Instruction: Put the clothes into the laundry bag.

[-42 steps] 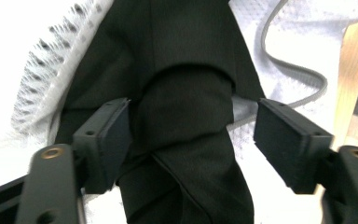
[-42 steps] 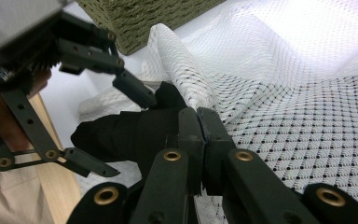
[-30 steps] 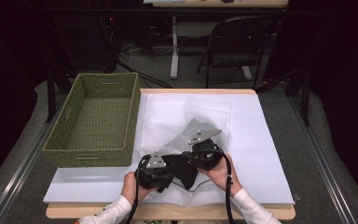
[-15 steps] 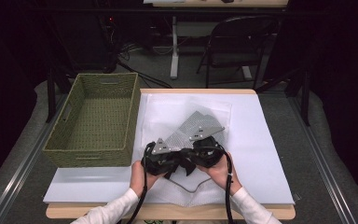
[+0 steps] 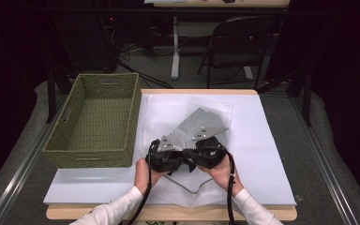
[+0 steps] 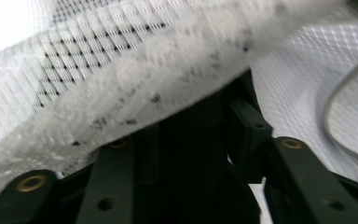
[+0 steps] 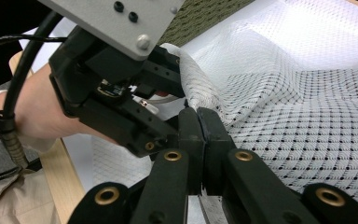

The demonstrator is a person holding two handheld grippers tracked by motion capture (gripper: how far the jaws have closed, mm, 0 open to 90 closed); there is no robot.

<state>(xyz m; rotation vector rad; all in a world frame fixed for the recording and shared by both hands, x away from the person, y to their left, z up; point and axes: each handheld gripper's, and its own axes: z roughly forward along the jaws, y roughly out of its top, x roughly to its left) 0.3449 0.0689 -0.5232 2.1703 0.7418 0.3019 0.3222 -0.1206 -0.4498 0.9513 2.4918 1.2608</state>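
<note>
Since a moment ago, both hands have come closer together near the front edge of the bench (image 5: 272,154), and the left gripper (image 5: 166,157) has slid toward the right gripper (image 5: 206,154) until they almost touch. The white mesh bag (image 5: 194,129) lies on the white sheet just beside the green basket (image 5: 98,117), and its near corner is lifted up between the two grippers.

The right gripper's fingers (image 7: 200,140) are pressed tight together, with the edge of the mesh bag pinched between them. The left gripper's fingers have just been opening. They stand partly apart now, and a fold of the mesh lies across in front of them in the left gripper view. I cannot tell if the pads still press on it.

It looks like the person is folding or gathering the bag, with one side held fast while the other hand lets go to take a new hold. Next, the left gripper should probably find a fresh bit of the mesh close to the right gripper and close on it. The mesh is soft and floppy, so it could slip away.
</note>
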